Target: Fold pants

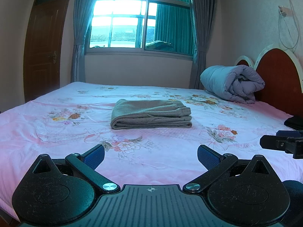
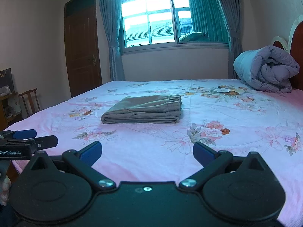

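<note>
While the grey-brown fabric pants (image 1: 151,114) lie folded in a compact stack mid-bed on the pink floral bedsheet (image 1: 151,162), the left tongs (image 1: 151,156) and right tongs (image 2: 147,152) hover spread, empty, well apart from them. Folding appears complete; at most, withdrawal remains.

The right gripper (image 2: 147,152), its jaws spread wide and empty, hangs over a flowered bed sheet (image 2: 236,117), well apart from the folded pants (image 2: 142,111), with the left gripper (image 2: 28,139) at the left edge.
</note>
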Motion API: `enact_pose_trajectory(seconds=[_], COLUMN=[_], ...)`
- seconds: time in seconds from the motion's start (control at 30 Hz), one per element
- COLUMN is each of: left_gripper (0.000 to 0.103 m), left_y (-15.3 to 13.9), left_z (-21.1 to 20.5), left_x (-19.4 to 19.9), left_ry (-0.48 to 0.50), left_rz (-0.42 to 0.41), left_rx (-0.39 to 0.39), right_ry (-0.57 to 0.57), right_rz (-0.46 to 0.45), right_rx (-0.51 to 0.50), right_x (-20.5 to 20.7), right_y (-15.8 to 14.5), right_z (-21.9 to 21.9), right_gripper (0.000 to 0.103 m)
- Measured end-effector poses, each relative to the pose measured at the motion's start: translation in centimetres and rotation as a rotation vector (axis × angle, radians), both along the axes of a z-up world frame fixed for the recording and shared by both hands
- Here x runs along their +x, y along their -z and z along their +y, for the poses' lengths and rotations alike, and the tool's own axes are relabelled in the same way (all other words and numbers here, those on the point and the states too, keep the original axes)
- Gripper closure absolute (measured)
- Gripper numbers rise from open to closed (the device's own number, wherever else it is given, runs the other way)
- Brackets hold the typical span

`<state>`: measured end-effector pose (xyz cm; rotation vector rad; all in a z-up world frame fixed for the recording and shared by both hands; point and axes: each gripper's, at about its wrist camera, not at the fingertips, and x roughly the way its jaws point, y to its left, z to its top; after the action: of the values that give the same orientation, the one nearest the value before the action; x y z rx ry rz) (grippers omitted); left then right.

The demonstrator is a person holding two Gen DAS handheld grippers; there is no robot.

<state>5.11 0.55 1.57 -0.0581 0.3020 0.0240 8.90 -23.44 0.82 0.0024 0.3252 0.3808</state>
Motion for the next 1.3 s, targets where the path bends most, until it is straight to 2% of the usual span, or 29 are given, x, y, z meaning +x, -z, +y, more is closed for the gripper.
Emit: enact_pose_trajectory(seconds=[1.3], left_gripper=[0.000], left_y=[-0.02], left_z=[0.16], left_x=[0.05], left_ry=[0.017], left_rz=[-0.002], left_rx=[0.028], right_ry=[0.003], right_rz=[0.002], right_rx=[0.008], right_x=[0.03], right_y=[0.03], right_z=[0.07], right_gripper=[0.006])
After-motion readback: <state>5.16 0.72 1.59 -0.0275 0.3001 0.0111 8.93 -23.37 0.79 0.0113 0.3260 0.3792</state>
